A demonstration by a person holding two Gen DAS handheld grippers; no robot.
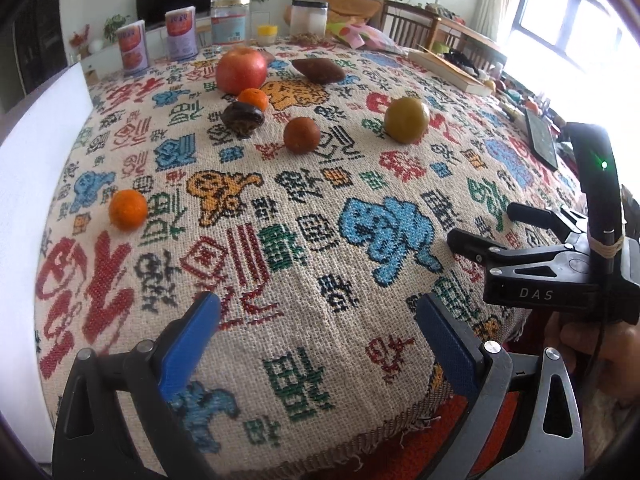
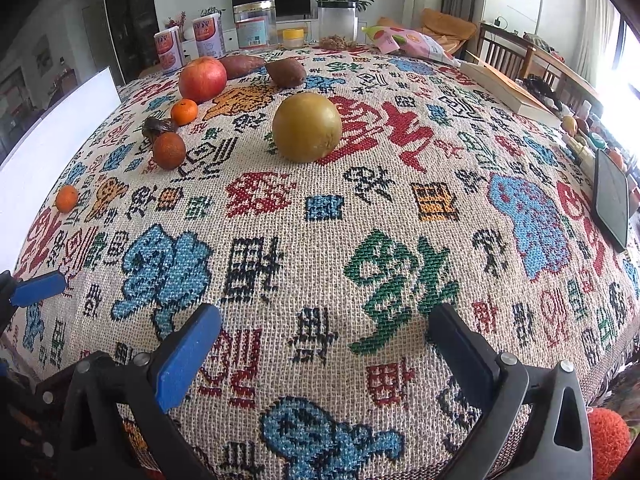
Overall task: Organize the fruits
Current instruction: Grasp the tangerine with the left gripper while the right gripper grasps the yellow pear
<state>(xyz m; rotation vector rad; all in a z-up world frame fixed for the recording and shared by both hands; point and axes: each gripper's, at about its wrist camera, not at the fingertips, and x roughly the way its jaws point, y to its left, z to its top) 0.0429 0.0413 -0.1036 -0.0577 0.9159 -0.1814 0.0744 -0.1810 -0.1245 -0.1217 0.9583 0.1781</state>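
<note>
both grippers, left gripper point(image 1: 318, 326) and right gripper point(image 2: 326, 338), were spread and empty. the pear point(image 2: 307, 127) likely needed a centred, gentle grasp.

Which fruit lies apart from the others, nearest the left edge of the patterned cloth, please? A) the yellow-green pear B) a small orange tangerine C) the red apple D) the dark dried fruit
B: the small tangerine sits alone at the cloth's left edge, while the red apple and the pear lie farther back.
</note>
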